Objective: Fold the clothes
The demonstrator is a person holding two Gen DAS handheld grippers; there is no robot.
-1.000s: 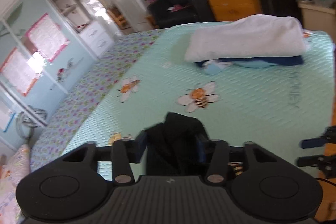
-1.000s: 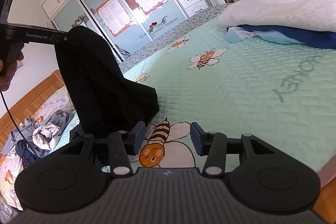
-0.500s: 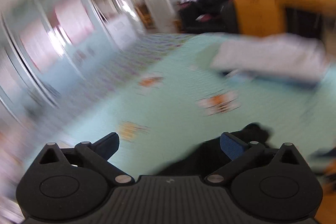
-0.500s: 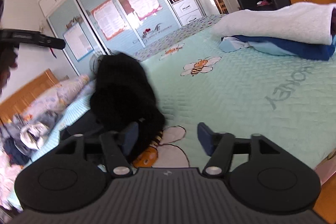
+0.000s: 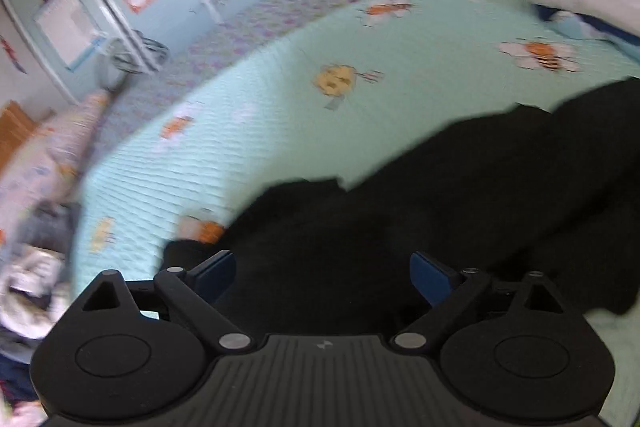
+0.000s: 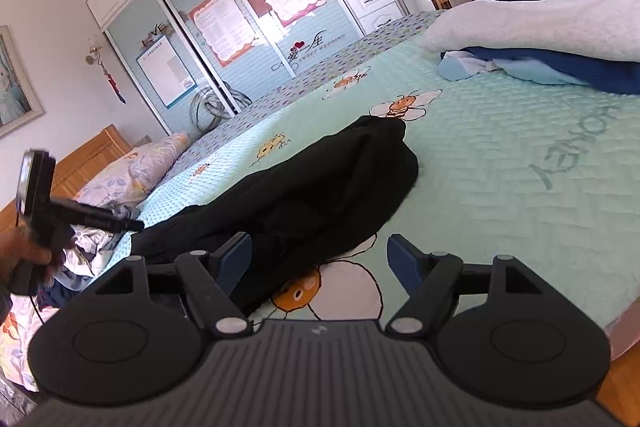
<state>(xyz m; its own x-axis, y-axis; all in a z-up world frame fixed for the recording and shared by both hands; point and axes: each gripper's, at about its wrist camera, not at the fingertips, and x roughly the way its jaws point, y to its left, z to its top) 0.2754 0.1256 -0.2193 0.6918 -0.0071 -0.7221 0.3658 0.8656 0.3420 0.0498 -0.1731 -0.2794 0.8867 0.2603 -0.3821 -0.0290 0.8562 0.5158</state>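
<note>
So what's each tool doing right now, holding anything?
Left tool: open, closing a little, over the black garment, gripping nothing.
Right tool: open, still widening, nothing held.

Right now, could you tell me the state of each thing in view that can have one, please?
Black garment: crumpled on the bed, not held.
Left gripper: jaws closing over the garment, not gripping.
Right gripper: jaws opening, nothing gripped.
Clothes stack: folded, white piece on top.
Wardrobe doors: shut.
</note>
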